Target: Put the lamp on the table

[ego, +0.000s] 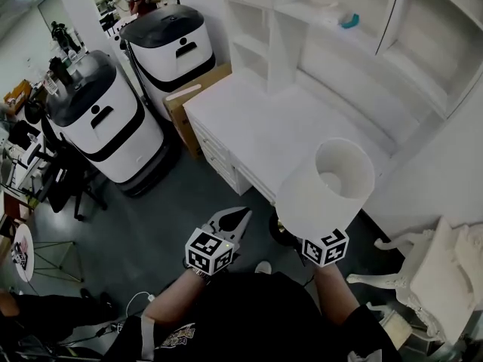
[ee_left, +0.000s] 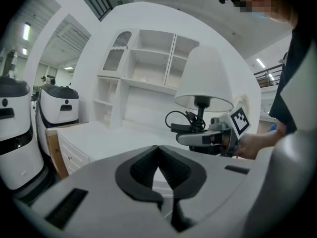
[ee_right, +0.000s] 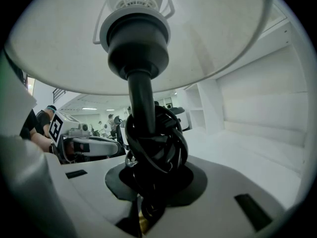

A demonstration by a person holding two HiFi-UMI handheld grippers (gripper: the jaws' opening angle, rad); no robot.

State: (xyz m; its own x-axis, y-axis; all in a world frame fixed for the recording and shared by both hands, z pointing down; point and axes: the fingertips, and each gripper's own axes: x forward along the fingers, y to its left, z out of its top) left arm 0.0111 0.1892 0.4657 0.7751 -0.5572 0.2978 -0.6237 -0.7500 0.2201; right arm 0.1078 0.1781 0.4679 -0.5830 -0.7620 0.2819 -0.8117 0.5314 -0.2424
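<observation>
The lamp has a white drum shade (ego: 326,183) and a black stem (ee_right: 141,98) with its black cord (ee_right: 157,145) wound round the base of the stem. My right gripper (ee_right: 153,177) is shut on that stem and holds the lamp upright in the air, just in front of the white table (ego: 302,127). In the head view the shade hides the right jaws; only the marker cube (ego: 325,247) shows. My left gripper (ego: 240,217) hangs to the left of the lamp, shut and empty. The left gripper view shows the lamp (ee_left: 203,78) off to the right.
A white shelf unit (ego: 339,21) rises at the table's back, with a teal thing (ego: 349,21) on one shelf. Two white-and-black machines (ego: 106,119) (ego: 170,47) and a cardboard box (ego: 192,96) stand to the left. A white chair (ego: 430,270) is at the right.
</observation>
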